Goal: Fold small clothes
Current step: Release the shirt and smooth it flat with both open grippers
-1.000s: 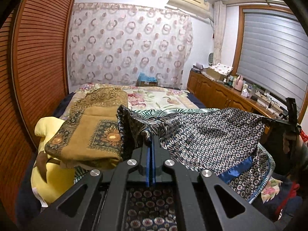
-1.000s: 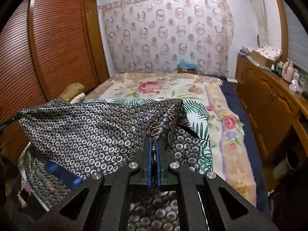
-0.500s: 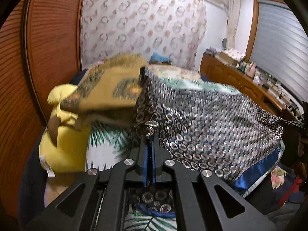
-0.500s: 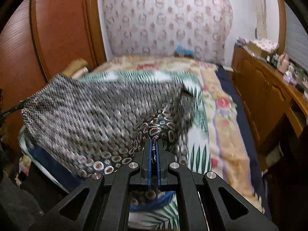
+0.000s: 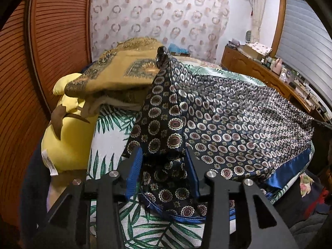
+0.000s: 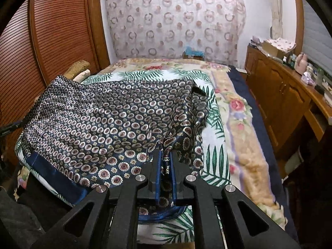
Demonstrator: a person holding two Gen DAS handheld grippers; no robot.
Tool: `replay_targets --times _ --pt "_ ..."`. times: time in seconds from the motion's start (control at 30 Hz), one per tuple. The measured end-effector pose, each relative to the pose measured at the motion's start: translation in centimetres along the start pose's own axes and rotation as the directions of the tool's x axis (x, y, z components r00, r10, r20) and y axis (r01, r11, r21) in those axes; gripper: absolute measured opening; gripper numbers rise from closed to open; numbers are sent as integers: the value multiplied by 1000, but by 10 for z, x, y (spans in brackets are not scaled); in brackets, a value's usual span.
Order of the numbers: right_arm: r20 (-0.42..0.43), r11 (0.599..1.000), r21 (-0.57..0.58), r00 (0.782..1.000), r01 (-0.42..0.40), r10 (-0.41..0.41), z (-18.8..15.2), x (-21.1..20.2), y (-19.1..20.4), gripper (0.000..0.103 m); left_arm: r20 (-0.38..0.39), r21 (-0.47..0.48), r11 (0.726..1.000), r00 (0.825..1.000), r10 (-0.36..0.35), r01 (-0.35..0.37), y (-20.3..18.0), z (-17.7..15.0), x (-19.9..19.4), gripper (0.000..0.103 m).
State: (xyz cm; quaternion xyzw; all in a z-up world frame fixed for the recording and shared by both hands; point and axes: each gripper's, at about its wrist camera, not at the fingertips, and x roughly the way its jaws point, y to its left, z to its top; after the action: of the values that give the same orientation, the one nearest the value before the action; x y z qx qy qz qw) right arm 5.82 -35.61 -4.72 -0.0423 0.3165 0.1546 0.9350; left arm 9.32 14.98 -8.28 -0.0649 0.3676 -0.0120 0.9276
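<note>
The bed point(image 6: 244, 137) fills the room, a cabinet point(image 6: 284, 95) at 3 o'clock. The scarf point(image 6: 116, 112) lies spread on it. A cushion point(image 5: 116, 76) overlaps its corner at 11 o'clock. Left gripper point(image 5: 164, 161) opening, spread around scarf; right gripper point(image 6: 165, 161) opening, scarf between its pads.

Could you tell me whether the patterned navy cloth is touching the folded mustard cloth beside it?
Touching. The left wrist view shows a raised peak of the navy cloth leaning against the near edge of the mustard cloth, with no gap between them.

Each tool point(image 5: 164, 166) is black, with blue pads point(image 6: 158, 178) and silver screws point(image 5: 210, 173).
</note>
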Motion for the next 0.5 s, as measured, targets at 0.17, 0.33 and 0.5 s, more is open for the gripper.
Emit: replay_targets --times 0.17,0.33,0.5 --pt "27 1000 -29 1000 0 1 4 -6 12 33 6 -12 1000 1000 24 -24 2 -3 0 42" --pt "44 997 -71 999 -24 28 9 -3 33 41 91 -25 1000 996 13 -11 5 2 -21 42" --pt "46 994 -97 997 -58 62 13 8 56 45 132 -35 999 991 31 -27 11 11 -31 43"
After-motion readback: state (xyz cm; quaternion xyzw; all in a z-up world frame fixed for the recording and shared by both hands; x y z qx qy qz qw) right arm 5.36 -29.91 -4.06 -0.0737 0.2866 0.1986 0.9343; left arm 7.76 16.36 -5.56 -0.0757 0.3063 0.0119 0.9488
